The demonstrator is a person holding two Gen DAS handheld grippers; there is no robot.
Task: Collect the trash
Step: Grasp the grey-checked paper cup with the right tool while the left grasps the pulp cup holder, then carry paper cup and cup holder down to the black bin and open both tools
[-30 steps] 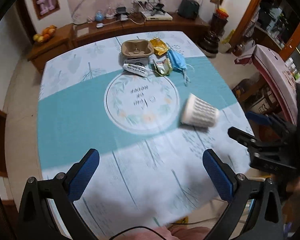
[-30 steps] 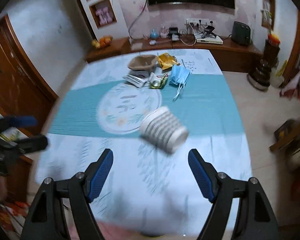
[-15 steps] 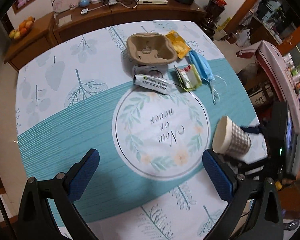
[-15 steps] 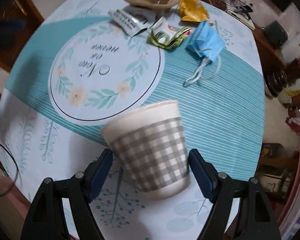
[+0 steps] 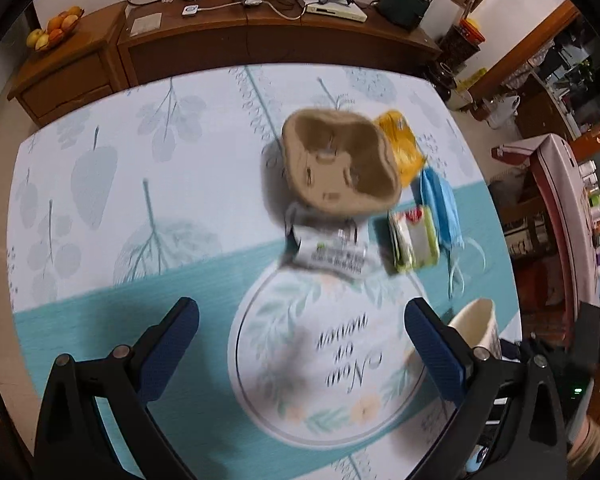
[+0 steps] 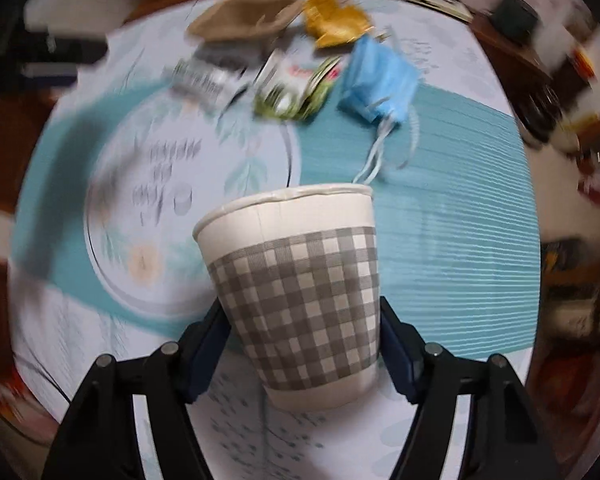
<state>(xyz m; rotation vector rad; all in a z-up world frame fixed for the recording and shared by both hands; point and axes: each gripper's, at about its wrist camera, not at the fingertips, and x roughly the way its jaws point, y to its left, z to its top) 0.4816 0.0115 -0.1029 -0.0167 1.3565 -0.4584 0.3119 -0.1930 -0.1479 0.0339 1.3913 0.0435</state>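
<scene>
While the checked paper cup (image 6: 300, 300) is being closed on between the right gripper (image 6: 302, 348) pads above the desk (image 6: 460, 240), a gentle, uncrushing squeeze is being advised; the left gripper (image 5: 300, 344) is being kept released and empty.

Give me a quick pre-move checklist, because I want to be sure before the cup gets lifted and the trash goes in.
1. Paper cup between right gripper fingers: ok.
2. Right jaws closing on it; firm grip: cannot tell.
3. Cup lies tilted on the tablecloth, mouth toward the trash: ok.
4. Left gripper open, holding nothing: ok.
5. Cardboard tray, face mask, wrappers uncollected: not ok.
</scene>
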